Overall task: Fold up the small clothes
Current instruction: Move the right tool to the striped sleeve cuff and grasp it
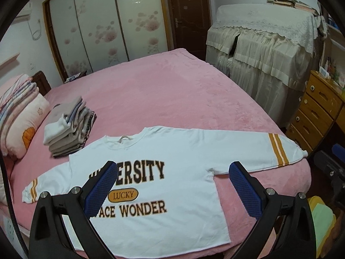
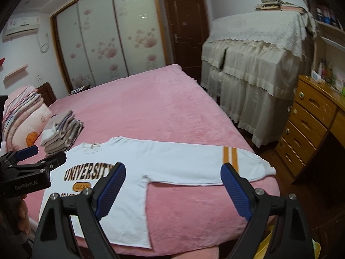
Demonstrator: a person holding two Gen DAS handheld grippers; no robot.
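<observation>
A white long-sleeved sweatshirt (image 1: 172, 151) (image 2: 163, 159) with brown "UNIVERSITY" lettering lies flat and face up on the pink bed, both sleeves spread out sideways. My left gripper (image 1: 172, 172) hovers open above the shirt's chest print, holding nothing. My right gripper (image 2: 172, 174) hangs open over the right underarm and sleeve, also holding nothing. The left gripper (image 2: 36, 153) shows at the left edge of the right wrist view, with a hand below it. A stack of folded clothes (image 1: 69, 127) (image 2: 62, 133) sits beyond the shirt's left shoulder.
The pink bed (image 1: 161, 90) stretches far back. Pillows and folded blankets (image 1: 19, 112) lie at its left. A cloth-covered piece of furniture (image 1: 265, 49) and a wooden drawer unit (image 1: 314, 112) stand to the right. Wardrobe doors (image 1: 103, 26) line the far wall.
</observation>
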